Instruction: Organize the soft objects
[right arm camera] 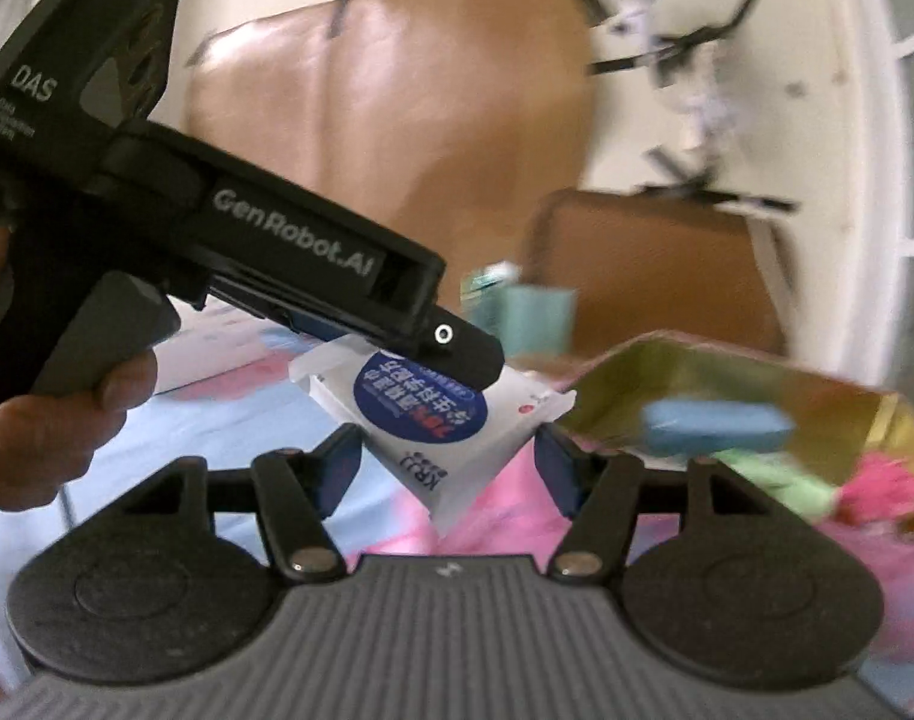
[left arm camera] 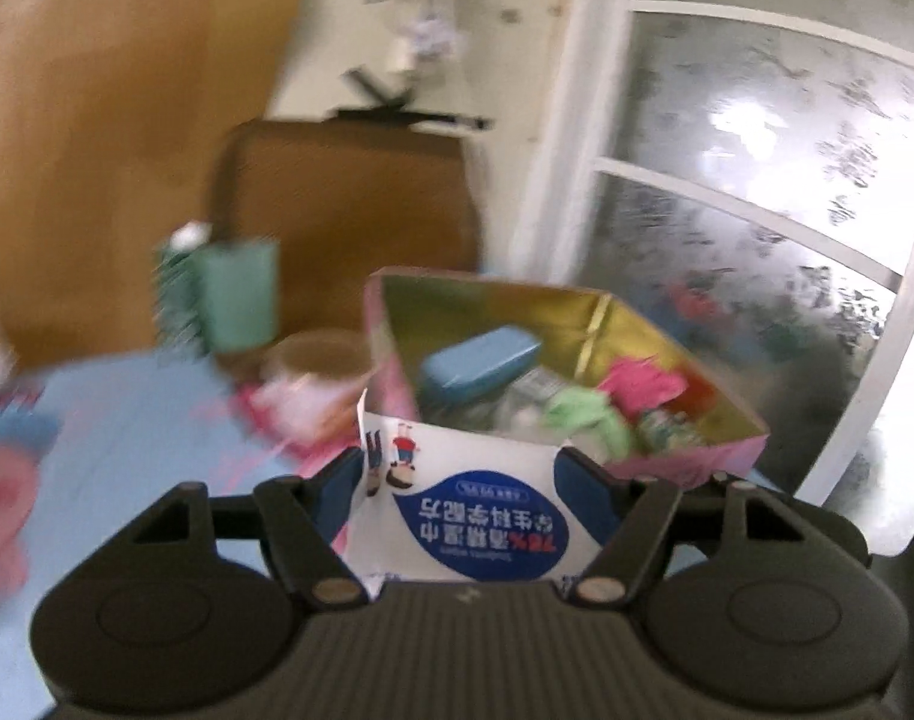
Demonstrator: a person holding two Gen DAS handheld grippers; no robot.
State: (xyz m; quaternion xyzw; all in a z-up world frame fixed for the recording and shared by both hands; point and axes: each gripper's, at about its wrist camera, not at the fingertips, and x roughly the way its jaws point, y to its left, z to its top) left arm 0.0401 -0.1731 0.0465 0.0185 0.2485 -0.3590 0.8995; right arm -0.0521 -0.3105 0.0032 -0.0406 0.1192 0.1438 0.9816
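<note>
1. A white wipes packet [left arm camera: 457, 498] with a blue oval label sits low in the centre of the left wrist view, held clear of the surface, its print upside down.
2. The left gripper [left arm camera: 460, 480] has its blue pads pressed on both side edges of the packet, jaws about half closed on it.
3. In the right wrist view the same packet [right arm camera: 439, 426] appears at centre, hanging from the tip of the left gripper [right arm camera: 457, 354], which enters from the upper left with a person's hand [right arm camera: 43, 414] around its grip.
4. The right gripper [right arm camera: 448, 462] stands with its jaws apart; the packet's lower corner lies between the blue pads, neither pad visibly touching it.
5. Just beyond the packet, centre right in the left wrist view, stands an open pink box [left arm camera: 685, 462] with a gold lining. It contains a blue case [left arm camera: 481, 360], a green cloth [left arm camera: 589, 414] and a pink cloth [left arm camera: 637, 381].
6. The light blue cover [left arm camera: 133, 420] with pink print lies underneath.
7. Motion blur obscures the items at left.
</note>
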